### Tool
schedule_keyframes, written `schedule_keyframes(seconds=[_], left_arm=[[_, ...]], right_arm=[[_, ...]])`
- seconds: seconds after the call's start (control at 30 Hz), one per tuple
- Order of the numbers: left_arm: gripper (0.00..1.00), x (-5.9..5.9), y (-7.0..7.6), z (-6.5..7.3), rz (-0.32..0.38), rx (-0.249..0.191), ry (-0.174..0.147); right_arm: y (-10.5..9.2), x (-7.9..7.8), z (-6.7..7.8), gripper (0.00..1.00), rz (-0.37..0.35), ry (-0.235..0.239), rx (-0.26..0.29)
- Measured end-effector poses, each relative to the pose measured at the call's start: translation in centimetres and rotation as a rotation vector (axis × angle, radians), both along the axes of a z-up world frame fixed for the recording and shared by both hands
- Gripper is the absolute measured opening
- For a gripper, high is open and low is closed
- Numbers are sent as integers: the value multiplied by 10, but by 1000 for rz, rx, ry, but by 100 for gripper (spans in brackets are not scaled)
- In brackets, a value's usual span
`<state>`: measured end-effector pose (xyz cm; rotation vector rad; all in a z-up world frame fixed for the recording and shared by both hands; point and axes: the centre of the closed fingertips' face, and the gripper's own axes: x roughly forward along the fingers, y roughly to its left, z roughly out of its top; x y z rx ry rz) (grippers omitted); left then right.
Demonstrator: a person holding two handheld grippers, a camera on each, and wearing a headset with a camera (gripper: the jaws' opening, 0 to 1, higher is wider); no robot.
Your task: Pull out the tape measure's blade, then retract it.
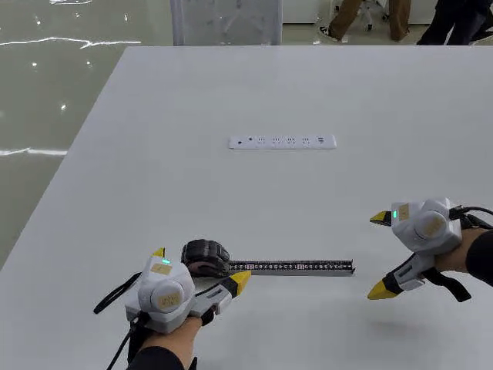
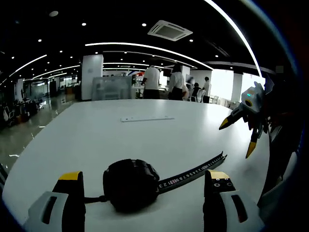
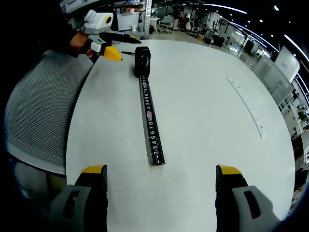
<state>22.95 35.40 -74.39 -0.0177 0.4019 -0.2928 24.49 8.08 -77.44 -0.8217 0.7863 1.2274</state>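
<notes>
White workbench [image 1: 231,92], open office beyond.
Saw left gripper [image 1: 199,267] at lower left, jaws apart either side of the tape measure [image 1: 205,257], not clamped; right gripper [image 1: 380,254] at lower right, likewise parted, empty. Probably best retracted by closing squarely on the case, keeping the blade [image 1: 296,267] straight. Lay flat, long axis left-to-right, tip aimed at the right gripper.

head view: left gripper [image 1: 200,265] body covers the near side of the tape measure case [image 1: 206,254], so the slot where the blade [image 1: 293,267] exits is hidden; blade numerals too small to read; power strip [image 1: 283,142] socket detail too small to tell; people [image 1: 370,15] cut off above the legs by top edge; sleeve [image 1: 481,258] cut by right edge
</notes>
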Motion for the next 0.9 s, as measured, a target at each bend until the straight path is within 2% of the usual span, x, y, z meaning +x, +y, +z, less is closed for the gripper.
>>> schedule_keyframes(seconds=[0.1, 0.2, 0.3, 0.37, 0.5, 0.6, 0.63, 0.9], left_arm=[[100, 1, 2, -5, 6, 17, 9], [100, 2, 8, -7, 32, 6, 15], [100, 4, 10, -8, 49, -19, 12], [100, 4, 9, -9, 45, -18, 13], [100, 5, 8, -14, 41, -15, 24], [100, 5, 8, -15, 44, -14, 29], [100, 5, 9, -16, 45, -15, 32], [99, 9, 10, -20, 51, -21, 47]], right_arm=[[5, 7, -7, 86, 18, 19, -14], [8, 8, -13, 80, 25, 35, -26], [7, 5, -23, 72, 30, 61, -47], [6, 4, -32, 68, 43, 73, -44], [5, 1, -41, 57, 43, 106, -59], [4, -6, -46, 40, 54, 157, -69], [4, -7, -46, 36, 64, 157, -72], [8, -7, -48, 22, 113, 153, -83]])
